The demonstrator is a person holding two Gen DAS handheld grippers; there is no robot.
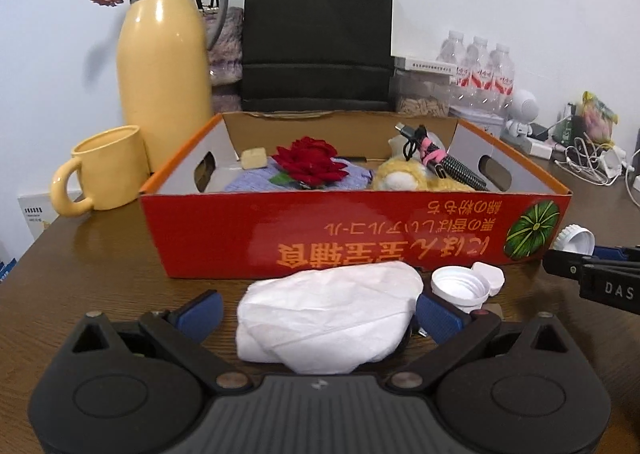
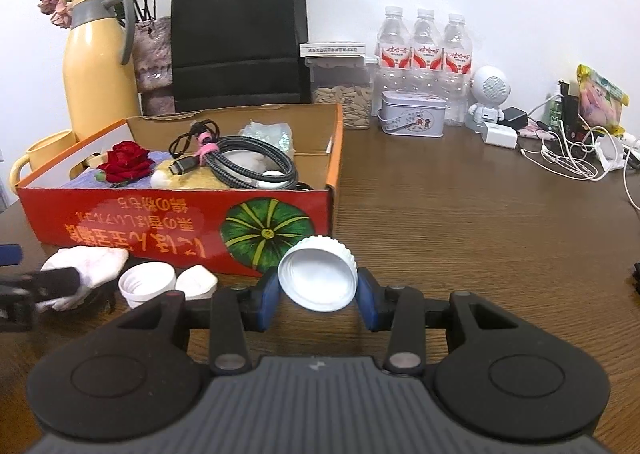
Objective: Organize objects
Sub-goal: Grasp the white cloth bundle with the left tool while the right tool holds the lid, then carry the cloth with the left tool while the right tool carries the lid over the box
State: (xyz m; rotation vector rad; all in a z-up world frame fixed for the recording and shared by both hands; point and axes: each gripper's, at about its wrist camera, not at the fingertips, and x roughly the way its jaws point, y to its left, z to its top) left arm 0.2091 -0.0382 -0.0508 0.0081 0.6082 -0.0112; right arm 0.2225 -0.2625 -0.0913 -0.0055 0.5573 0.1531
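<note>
In the left wrist view a crumpled white tissue [image 1: 328, 318] lies on the wooden table in front of the red cardboard box [image 1: 352, 230]. My left gripper [image 1: 320, 310] is open around it, and its left blue pad [image 1: 204, 314] stands clear of the tissue. In the right wrist view my right gripper [image 2: 318, 286] is shut on a ribbed white bottle cap [image 2: 316, 278], held tilted just above the table near the box's [image 2: 180, 222] front right corner. A white flip-top cap [image 2: 148, 282] [image 1: 460, 288] lies between the two grippers. The box holds a red rose [image 1: 308, 162], a coiled cable [image 2: 248, 162] and a yellow plush toy [image 1: 400, 178].
A yellow mug [image 1: 108, 174] and a yellow thermos jug [image 1: 164, 66] stand left of the box, with a black paper bag [image 1: 316, 34] behind it. Water bottles [image 2: 424, 54], a tin [image 2: 412, 116], a small white robot figure [image 2: 488, 94] and tangled white cables [image 2: 572, 162] sit at the back right.
</note>
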